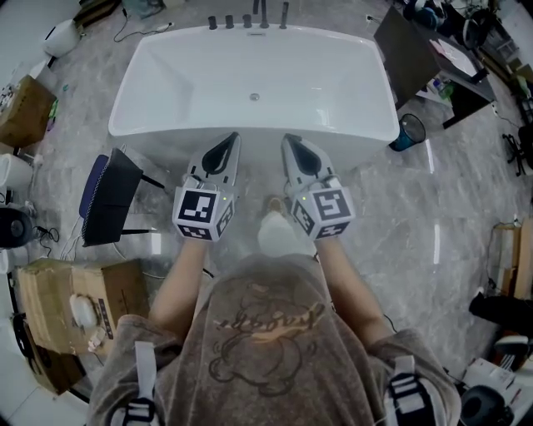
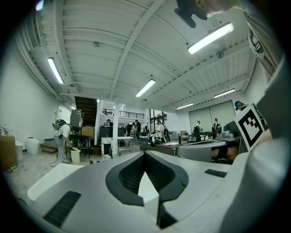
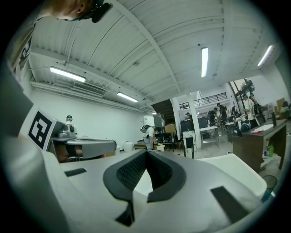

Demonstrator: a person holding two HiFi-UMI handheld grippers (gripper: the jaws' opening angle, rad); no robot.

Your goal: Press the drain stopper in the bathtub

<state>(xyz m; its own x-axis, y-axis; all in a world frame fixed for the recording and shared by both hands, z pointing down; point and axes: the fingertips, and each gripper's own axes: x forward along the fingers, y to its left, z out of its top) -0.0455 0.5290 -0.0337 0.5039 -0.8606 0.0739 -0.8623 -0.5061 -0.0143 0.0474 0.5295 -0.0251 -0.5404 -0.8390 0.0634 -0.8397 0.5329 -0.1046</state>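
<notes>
- The white bathtub (image 1: pixel 379 91) fills the upper middle of the head view, its long side running across the frame on a grey marbled floor (image 1: pixel 433 208).
- The drain stopper (image 1: pixel 254 96) is a small round disc on the tub's bottom, at the centre of the basin and towards its far wall; nothing touches it.
- The left gripper (image 1: pixel 232 137) sits just left of the frame's centre, and its tip overlaps the tub's near rim. In the left gripper view its dark padded jaws are pressed together at the tip, with nothing between them.
- The right gripper (image 1: pixel 287 139) is beside it, just right of centre, also pointing up the frame at the near rim. In the right gripper view its jaws are likewise closed on nothing.
- Both grippers are well apart from the stopper, on the near side of the tub.
- A row of dark tap fittings (image 1: pixel 247 21) stands behind the tub's far rim at the top of the frame.
- A black chair (image 1: pixel 112 195) is at the left, with a cardboard box (image 1: pixel 58 287) below it.
- A dark desk (image 1: pixel 412 50) is at the upper right, and a blue bin (image 1: pixel 408 131) is below it.
</notes>
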